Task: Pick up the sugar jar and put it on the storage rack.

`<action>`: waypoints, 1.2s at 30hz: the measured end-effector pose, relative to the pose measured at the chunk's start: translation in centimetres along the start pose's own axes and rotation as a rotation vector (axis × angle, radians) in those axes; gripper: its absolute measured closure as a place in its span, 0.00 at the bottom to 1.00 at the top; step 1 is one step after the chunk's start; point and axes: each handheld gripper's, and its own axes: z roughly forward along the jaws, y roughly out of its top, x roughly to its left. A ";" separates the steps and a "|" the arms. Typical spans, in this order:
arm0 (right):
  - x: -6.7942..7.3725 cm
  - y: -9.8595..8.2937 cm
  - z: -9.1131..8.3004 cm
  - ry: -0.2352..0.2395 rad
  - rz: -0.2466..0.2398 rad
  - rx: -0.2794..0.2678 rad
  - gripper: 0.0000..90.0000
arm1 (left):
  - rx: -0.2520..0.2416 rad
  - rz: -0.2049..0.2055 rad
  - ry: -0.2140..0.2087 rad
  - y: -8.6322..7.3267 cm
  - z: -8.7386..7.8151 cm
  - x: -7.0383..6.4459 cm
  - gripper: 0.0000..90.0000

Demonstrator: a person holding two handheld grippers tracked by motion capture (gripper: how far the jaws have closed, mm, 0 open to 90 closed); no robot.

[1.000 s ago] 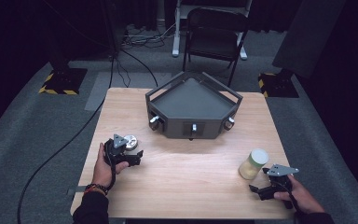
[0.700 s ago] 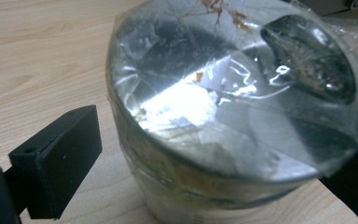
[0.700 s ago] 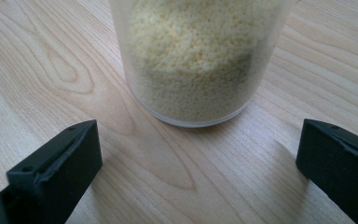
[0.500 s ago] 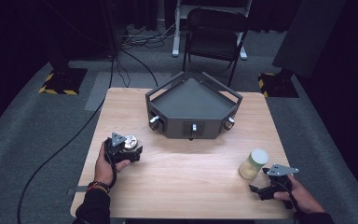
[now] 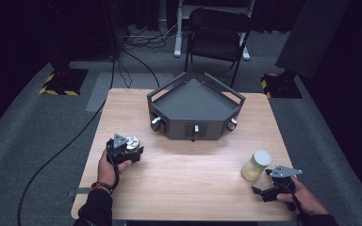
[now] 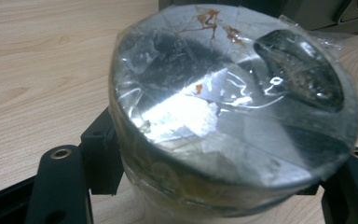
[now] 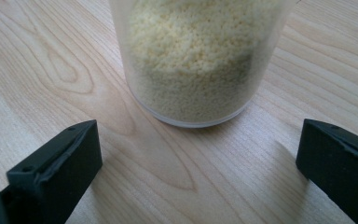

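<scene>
A short round tin (image 6: 228, 107) with a silvery top, wrapped in clear film, sits between the black jaws of my left gripper (image 6: 205, 182), which is shut on its sides. From above, that tin (image 5: 132, 142) and left gripper (image 5: 125, 151) are at the table's left, held by a hand. At the table's right stands a clear jar (image 5: 256, 165) of pale yellow grains with a light lid. My right gripper (image 5: 264, 190) lies just short of it, open. In the right gripper view the jar (image 7: 196, 60) stands ahead of the right gripper (image 7: 198, 158), apart from both jaws.
A dark grey angular tray (image 5: 195, 128) with knobs on its front stands at the back middle of the wooden table (image 5: 188, 179). Behind the table are a black chair (image 5: 219, 33), floor cables (image 5: 70, 141) and weighted stands with yellow-black tape.
The left hand and its gripper have shifted very slightly around the tin. The right gripper and the jar are where they were.
</scene>
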 end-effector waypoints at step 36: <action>0.1 0.0 0.0 -0.002 0.002 0.000 0.00 | -0.030 0.025 -0.018 1.9 -1.6 -1.9 0.33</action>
